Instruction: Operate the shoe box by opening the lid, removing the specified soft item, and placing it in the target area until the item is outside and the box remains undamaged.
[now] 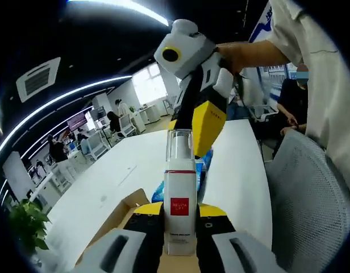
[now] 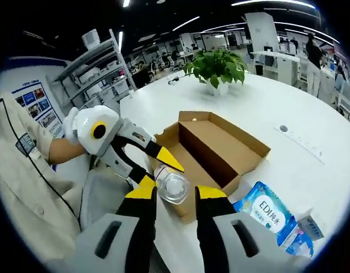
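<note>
An open-plan office with strip lights and desks surrounds a broad white table (image 2: 260,91) that carries a potted plant (image 2: 216,67) at its far side. On the table sits the shoe box (image 2: 220,149), a brown cardboard one, its lid swung back and its inside bare. Just beside the box, near the table's edge, lies a blue and white wipes pack (image 2: 265,211), outside the box. Both tools meet on a white pump bottle (image 1: 180,193) with a clear cap and a red label: in the left gripper view the left gripper (image 1: 180,224) has its jaws clamped on the bottle's lower body, while the right gripper (image 1: 195,133), coming down from above, has its yellow-tipped jaws closed on the clear cap. The right gripper view looks down on that cap, held between its own jaws over the box's near edge. A person's sleeve (image 2: 19,165) and a grey mesh chair (image 1: 311,193) are alongside.
</note>
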Demonstrator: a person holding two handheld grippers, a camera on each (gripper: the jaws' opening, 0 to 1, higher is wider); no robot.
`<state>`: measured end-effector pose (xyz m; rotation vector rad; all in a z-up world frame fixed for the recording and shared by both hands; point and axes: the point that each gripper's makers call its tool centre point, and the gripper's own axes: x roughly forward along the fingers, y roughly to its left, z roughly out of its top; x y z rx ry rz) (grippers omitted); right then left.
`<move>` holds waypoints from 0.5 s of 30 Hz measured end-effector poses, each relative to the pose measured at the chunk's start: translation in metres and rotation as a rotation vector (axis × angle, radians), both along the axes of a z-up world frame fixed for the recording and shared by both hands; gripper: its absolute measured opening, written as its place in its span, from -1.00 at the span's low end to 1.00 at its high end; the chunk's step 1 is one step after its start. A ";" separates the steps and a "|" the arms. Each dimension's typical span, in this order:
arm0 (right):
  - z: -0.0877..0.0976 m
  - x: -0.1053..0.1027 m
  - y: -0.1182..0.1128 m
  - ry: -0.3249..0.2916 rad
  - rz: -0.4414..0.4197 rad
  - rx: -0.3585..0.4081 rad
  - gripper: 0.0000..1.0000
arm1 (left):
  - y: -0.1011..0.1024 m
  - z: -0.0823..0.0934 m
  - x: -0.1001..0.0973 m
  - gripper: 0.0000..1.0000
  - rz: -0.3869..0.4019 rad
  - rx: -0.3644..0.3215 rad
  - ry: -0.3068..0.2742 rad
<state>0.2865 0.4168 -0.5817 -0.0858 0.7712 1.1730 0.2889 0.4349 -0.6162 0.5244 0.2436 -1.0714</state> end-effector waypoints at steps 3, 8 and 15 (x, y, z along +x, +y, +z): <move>0.002 0.000 0.004 0.030 -0.019 0.020 -0.56 | 0.000 0.000 0.000 -0.60 -0.001 0.006 -0.018; 0.004 0.004 0.005 0.082 -0.071 0.042 -0.58 | 0.002 -0.001 0.000 -0.60 0.005 0.009 -0.034; -0.004 0.004 0.005 0.098 -0.103 0.018 -0.57 | 0.000 -0.006 0.002 -0.59 0.008 0.026 -0.047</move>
